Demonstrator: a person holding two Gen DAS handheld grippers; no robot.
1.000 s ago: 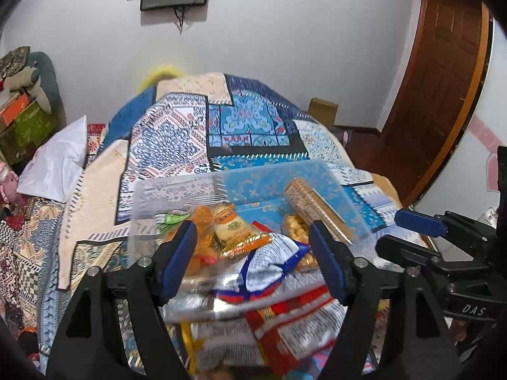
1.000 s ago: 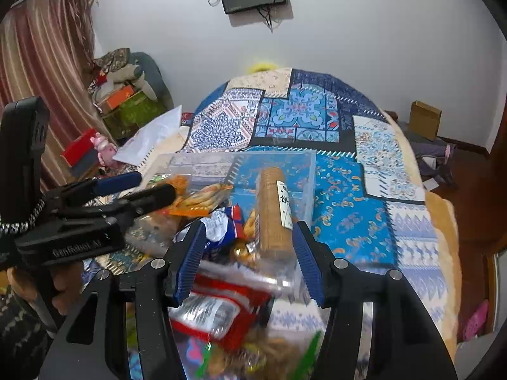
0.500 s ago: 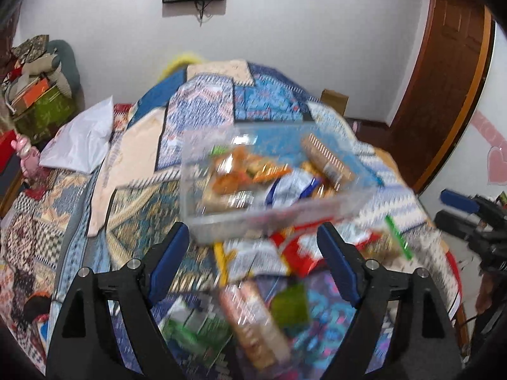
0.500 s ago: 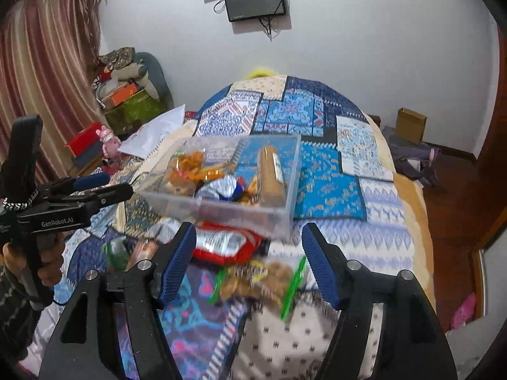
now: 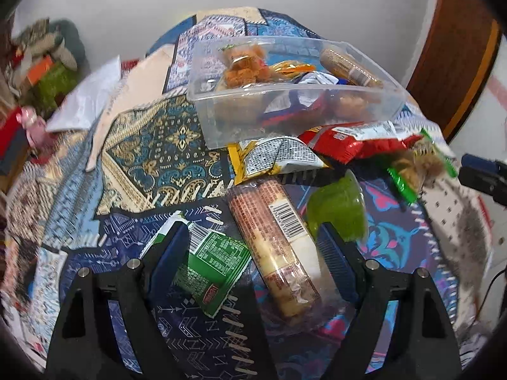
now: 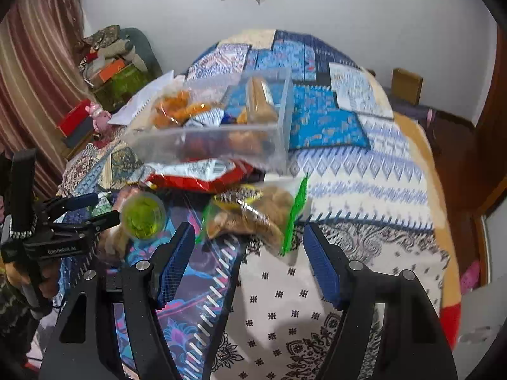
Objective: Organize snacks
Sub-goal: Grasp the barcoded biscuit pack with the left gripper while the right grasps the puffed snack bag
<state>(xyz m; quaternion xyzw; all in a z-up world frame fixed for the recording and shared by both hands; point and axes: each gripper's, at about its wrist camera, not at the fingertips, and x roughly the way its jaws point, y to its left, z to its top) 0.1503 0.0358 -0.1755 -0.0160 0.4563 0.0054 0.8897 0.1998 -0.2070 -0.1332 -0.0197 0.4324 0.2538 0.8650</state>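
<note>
Beyond the left gripper (image 5: 255,240), the clear bin (image 5: 285,117) overlaps the red packet (image 5: 348,141) (its lettering too blurred to read).

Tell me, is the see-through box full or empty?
Partly full. The clear box holds orange snacks, a biscuit roll and a blue-white packet, with room left.

Both claws are wide open right now, nothing pinched in either. Left claw (image 5: 253,247) points forward and down, blue pads (image 5: 171,253) spread far apart. Right claw (image 6: 247,259) is the same deal, jaws gaping. From the right wrist view you can see the person's left hand (image 6: 38,281) wrapped around its handle.
</note>
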